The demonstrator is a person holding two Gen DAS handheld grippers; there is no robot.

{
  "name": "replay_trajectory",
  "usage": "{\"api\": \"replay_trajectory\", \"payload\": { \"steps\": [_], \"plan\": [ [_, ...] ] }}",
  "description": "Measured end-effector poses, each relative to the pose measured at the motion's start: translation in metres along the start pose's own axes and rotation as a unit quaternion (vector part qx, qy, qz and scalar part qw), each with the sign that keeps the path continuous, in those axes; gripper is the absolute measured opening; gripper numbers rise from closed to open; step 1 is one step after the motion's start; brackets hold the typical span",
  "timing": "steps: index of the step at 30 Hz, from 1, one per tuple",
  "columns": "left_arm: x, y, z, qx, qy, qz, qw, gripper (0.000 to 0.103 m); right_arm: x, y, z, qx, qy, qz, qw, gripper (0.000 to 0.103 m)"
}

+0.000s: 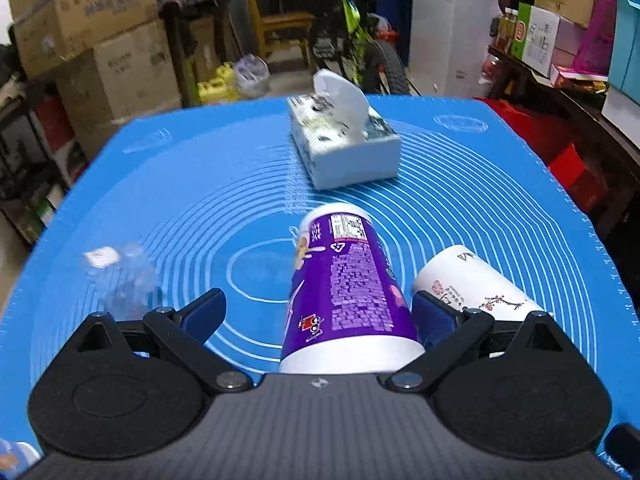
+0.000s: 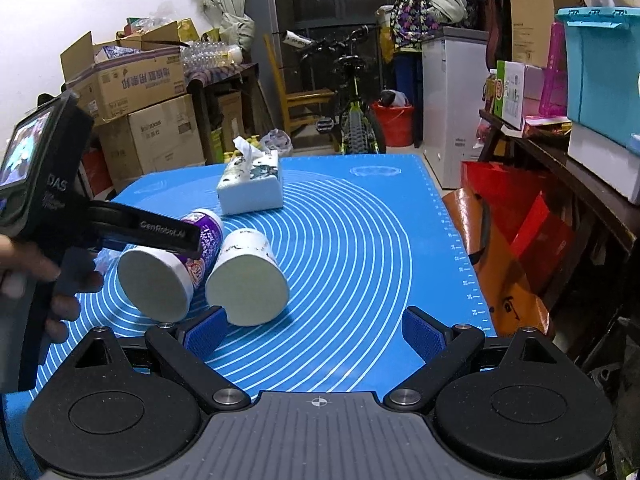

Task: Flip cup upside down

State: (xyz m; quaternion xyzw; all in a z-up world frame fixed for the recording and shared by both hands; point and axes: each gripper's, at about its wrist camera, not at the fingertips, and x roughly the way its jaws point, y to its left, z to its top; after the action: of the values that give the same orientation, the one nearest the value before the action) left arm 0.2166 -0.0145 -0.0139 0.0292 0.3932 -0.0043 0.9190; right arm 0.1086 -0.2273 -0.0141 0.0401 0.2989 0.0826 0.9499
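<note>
Purple cup [image 1: 344, 284] lay on its side on the worktop [image 1: 460, 216], between the spread jaws of the left hand-held gripper [image 1: 318, 312]. Probably light, thin-walled, crushable; grip mid-body gently. Right hand-held gripper [image 2: 316, 330] open, empty.

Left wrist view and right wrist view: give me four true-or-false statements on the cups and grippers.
1. The purple paper cup lies on its side between the open left gripper's fingers. True.
2. The white paper cup with flower print stands upright. False: it lies on its side.
3. The right gripper grips the white cup. False: it is open, holding nothing.
4. A white tissue box sits on the blue silicone mat beyond both cups. True.
</note>
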Motion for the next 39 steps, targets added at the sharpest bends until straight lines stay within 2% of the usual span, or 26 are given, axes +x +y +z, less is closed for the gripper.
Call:
{"api": "replay_trajectory", "payload": {
  "steps": [3, 6, 7, 14, 18, 22, 26, 33, 39],
  "plan": [
    [0.007, -0.001, 0.002, -0.001, 0.014, -0.020, 0.9997, 0.092, 0.002, 0.000, 0.000, 0.001, 0.000, 0.000, 1.000, 0.094],
    [0.010, -0.002, 0.003, -0.009, 0.029, -0.056, 0.9980, 0.075, 0.002, 0.001, -0.001, 0.001, -0.001, -0.002, 1.000, 0.094],
    [0.008, -0.002, 0.004, -0.011, 0.029, -0.059, 0.9977, 0.073, 0.002, 0.001, -0.001, 0.002, -0.001, -0.003, 1.000, 0.094],
    [-0.012, -0.005, 0.003, 0.000, 0.019, -0.046, 0.9988, 0.071, -0.004, 0.001, -0.001, 0.002, -0.009, -0.002, 1.000, 0.094],
    [-0.040, -0.002, -0.005, 0.005, 0.005, -0.050, 0.9987, 0.071, -0.012, 0.005, -0.002, 0.002, -0.015, 0.004, 1.000, 0.094],
    [-0.078, -0.002, -0.022, 0.015, -0.006, -0.058, 0.9982, 0.071, -0.024, 0.011, -0.007, -0.001, -0.018, 0.008, 1.000, 0.094],
    [-0.106, -0.006, -0.049, 0.034, 0.000, -0.064, 0.9974, 0.071, -0.039, 0.013, -0.012, 0.001, -0.019, 0.009, 1.000, 0.094],
    [-0.109, -0.015, -0.088, 0.035, 0.032, -0.077, 0.9959, 0.071, -0.052, 0.011, -0.025, 0.009, -0.006, 0.000, 1.000, 0.094],
    [-0.097, -0.023, -0.101, 0.028, 0.048, -0.088, 0.9946, 0.071, -0.054, 0.007, -0.030, 0.007, 0.001, -0.005, 1.000, 0.094]
  ]
}}
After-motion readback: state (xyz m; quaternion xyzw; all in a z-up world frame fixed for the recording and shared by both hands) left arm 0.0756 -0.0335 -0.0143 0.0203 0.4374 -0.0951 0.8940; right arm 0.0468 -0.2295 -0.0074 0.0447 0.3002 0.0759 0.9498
